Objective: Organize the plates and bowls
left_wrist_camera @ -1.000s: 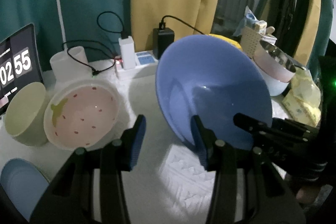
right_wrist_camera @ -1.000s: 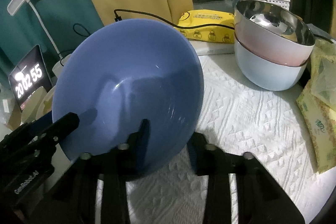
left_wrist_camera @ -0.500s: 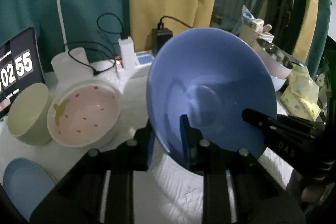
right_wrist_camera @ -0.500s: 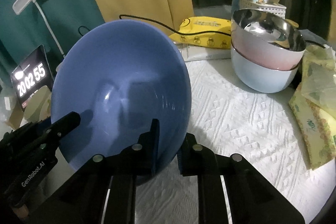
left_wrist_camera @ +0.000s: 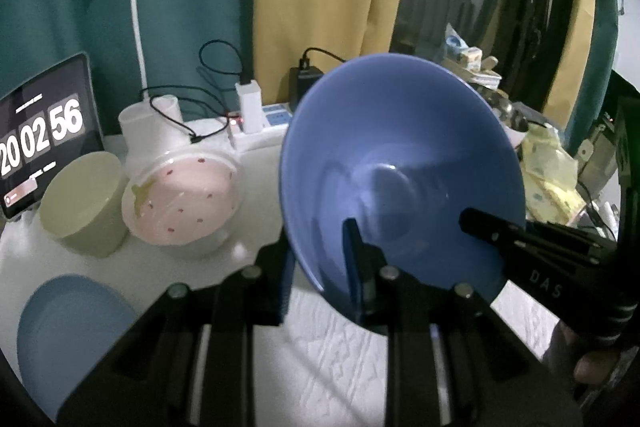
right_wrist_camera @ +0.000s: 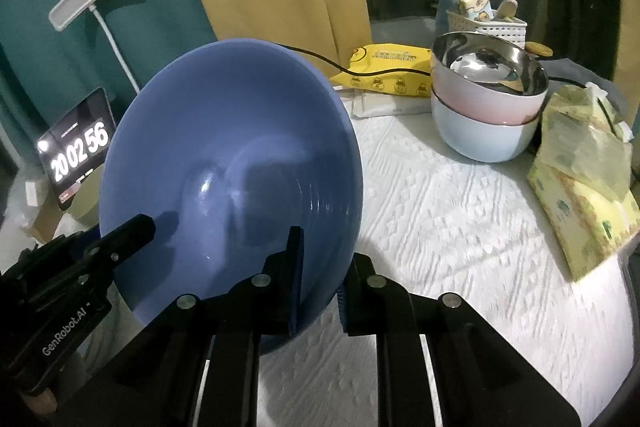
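Blue bowl point(right_wrist_camera: 240, 155) hung tilted, its rim clamped by the left gripper point(left_wrist_camera: 320, 275) and right gripper point(right_wrist_camera: 318, 275). "GenRobot.AI" marked the left one; the tablet point(right_wrist_camera: 78, 151) read "20 02 56".

big bowl point(left_wrist_camera: 400, 163) right of speckled bowl point(left_wrist_camera: 180, 199) | clock point(left_wrist_camera: 40, 135) behind | stacked bowls point(right_wrist_camera: 486, 107) far right

The room was dim, with a cool bluish cast. Both views were fisheye: black corners ringed each picture, and straight lines bowed near the edges. The clock screen point(left_wrist_camera: 40, 139) glowed as the brightest patch, its digits sharp. Small glints sat on the blue bowl point(left_wrist_camera: 400, 171), and soft shadows of the fingers fell inside it. The steel bowl point(right_wrist_camera: 490, 63) gave hard reflections. The tablecloth point(right_wrist_camera: 460, 227) looked washed out and slightly smeared at the lower edge.
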`<control>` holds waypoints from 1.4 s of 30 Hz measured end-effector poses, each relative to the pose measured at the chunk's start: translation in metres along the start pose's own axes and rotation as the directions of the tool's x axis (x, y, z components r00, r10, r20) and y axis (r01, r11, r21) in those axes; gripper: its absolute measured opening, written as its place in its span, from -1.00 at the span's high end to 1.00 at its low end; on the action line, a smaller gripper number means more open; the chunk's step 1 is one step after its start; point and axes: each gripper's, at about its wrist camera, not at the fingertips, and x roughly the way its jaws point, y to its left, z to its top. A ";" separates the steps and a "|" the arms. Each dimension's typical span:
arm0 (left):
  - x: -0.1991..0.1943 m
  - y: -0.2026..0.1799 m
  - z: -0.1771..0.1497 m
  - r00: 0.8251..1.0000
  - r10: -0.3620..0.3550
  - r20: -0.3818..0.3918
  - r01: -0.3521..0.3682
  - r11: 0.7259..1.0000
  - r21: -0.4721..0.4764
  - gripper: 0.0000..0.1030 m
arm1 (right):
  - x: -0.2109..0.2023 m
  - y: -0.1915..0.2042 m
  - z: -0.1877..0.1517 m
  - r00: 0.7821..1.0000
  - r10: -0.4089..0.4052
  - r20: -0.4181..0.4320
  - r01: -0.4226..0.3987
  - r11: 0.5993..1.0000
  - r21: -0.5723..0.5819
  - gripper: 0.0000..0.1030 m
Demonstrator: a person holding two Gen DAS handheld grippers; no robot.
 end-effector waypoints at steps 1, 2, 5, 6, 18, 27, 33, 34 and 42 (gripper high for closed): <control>-0.003 0.000 -0.001 1.000 -0.002 0.000 0.002 1.000 0.000 0.55 | -0.003 0.001 -0.002 1.000 0.000 0.000 0.000 1.000 0.001 0.69; -0.007 0.000 -0.003 1.000 -0.005 -0.001 0.005 1.000 0.000 0.55 | -0.006 0.002 -0.003 1.000 0.000 0.000 0.000 1.000 0.002 0.69; -0.017 -0.001 -0.009 1.000 -0.012 0.001 0.012 1.000 0.001 0.55 | -0.015 0.004 -0.010 1.000 -0.002 -0.006 0.002 1.000 0.006 0.69; -0.021 -0.001 -0.012 1.000 -0.014 0.002 0.014 1.000 0.001 0.55 | -0.019 0.006 -0.013 1.000 -0.004 -0.008 0.004 1.000 0.005 0.69; -0.054 0.006 -0.037 1.000 -0.030 0.007 0.030 1.000 -0.008 0.55 | -0.049 0.023 -0.036 1.000 -0.011 -0.010 0.011 1.000 0.001 0.69; -0.065 0.016 -0.054 0.999 -0.042 -0.025 0.041 0.999 -0.035 0.55 | -0.058 0.035 -0.050 0.999 -0.013 -0.029 0.013 1.000 -0.008 0.69; -0.068 0.021 -0.068 0.997 -0.047 -0.059 0.045 0.998 -0.047 0.55 | -0.056 0.039 -0.062 0.997 -0.015 -0.074 0.015 1.000 -0.004 0.68; -0.068 0.022 -0.070 0.997 -0.048 -0.063 0.045 0.998 -0.050 0.55 | -0.055 0.040 -0.064 0.996 -0.015 -0.082 0.015 1.000 -0.004 0.67; -0.069 0.027 -0.082 0.994 -0.054 -0.098 0.048 0.997 -0.063 0.55 | -0.054 0.045 -0.072 0.992 -0.010 -0.126 0.011 1.000 0.002 0.58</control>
